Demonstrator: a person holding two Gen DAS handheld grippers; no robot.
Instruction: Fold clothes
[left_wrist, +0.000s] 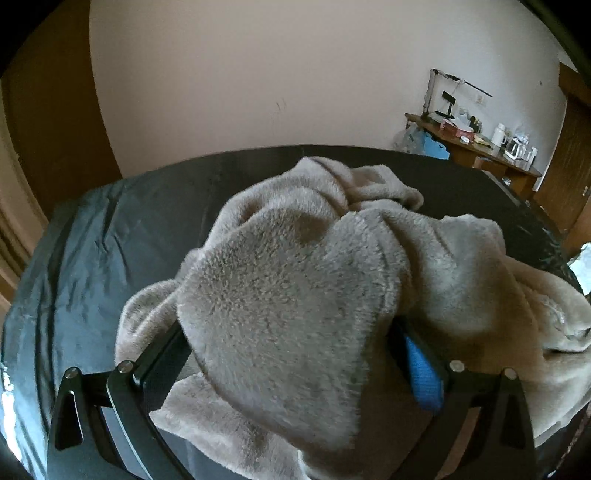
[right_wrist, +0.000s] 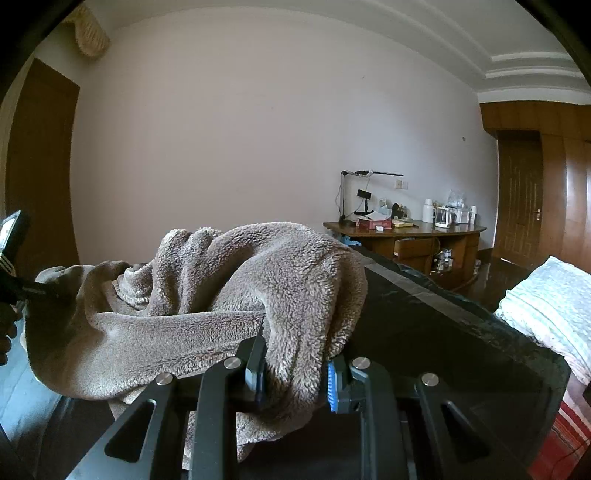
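A grey fleece garment (left_wrist: 288, 280) lies bunched on a black-covered surface (left_wrist: 140, 229). A thick wad of it fills the space between the fingers of my left gripper (left_wrist: 291, 332), which is shut on it; the fingertips are buried in the pile. In the right wrist view the same garment (right_wrist: 229, 295) humps up in folds. My right gripper (right_wrist: 295, 373) is shut on a hanging fold at its near right edge. The left gripper's body (right_wrist: 14, 273) shows at the far left, with the fleece stretched toward it.
A wooden desk (right_wrist: 406, 230) with a lamp, kettle and thermos stands against the back wall. A folded pale cloth (right_wrist: 554, 306) lies right of the black surface (right_wrist: 443, 325). A wooden door (right_wrist: 521, 192) is at the far right. A person's hand (right_wrist: 5, 332) shows at the left edge.
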